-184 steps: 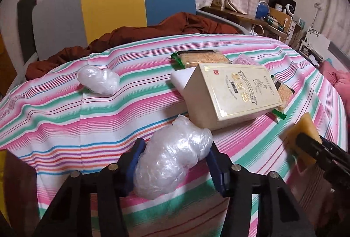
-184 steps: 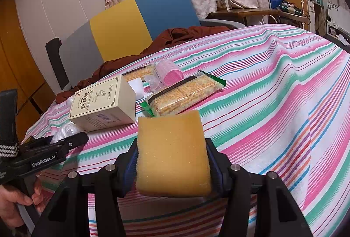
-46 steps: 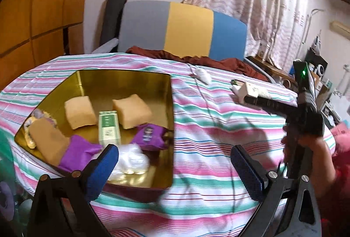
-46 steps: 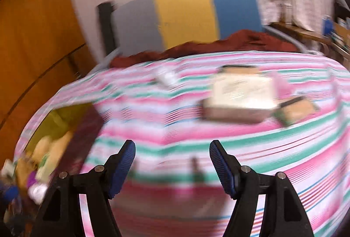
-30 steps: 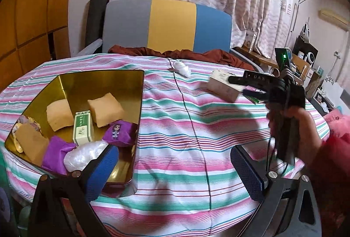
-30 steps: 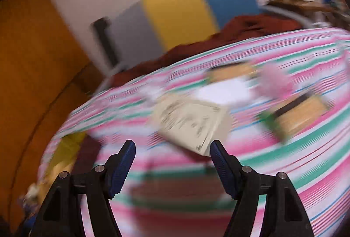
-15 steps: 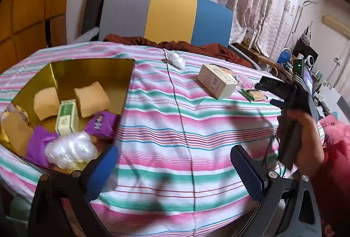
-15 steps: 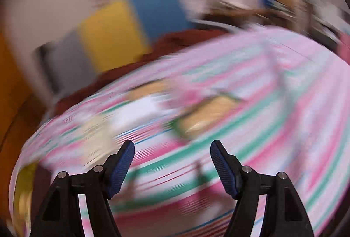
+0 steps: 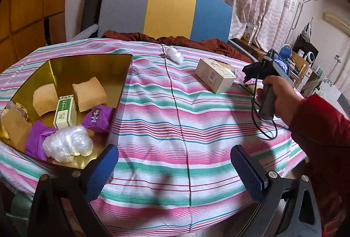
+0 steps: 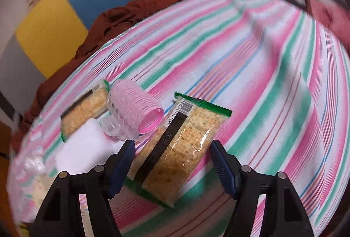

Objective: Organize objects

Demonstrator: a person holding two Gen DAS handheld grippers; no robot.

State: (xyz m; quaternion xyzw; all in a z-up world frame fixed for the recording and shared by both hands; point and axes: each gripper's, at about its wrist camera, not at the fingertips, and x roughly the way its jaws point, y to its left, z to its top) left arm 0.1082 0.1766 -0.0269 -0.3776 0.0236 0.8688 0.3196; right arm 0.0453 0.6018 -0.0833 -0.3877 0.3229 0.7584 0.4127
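R gripper, gripped pistol-style in a red-sleeved hand, hangs w/ jaws apart astride the green-edged clear cracker packet on the striped-cloth counter; L gripper jaws apart, nothing between, beside the gold metal tray.

Pink, green, white and blue stripes across the tablecloth. Gold inside the tray, with tan sponges, a green-and-white box, purple packets. Grey, yellow and blue panels on the chair. Pink on the hair roller; green-edged wrapper on the cracker pack.
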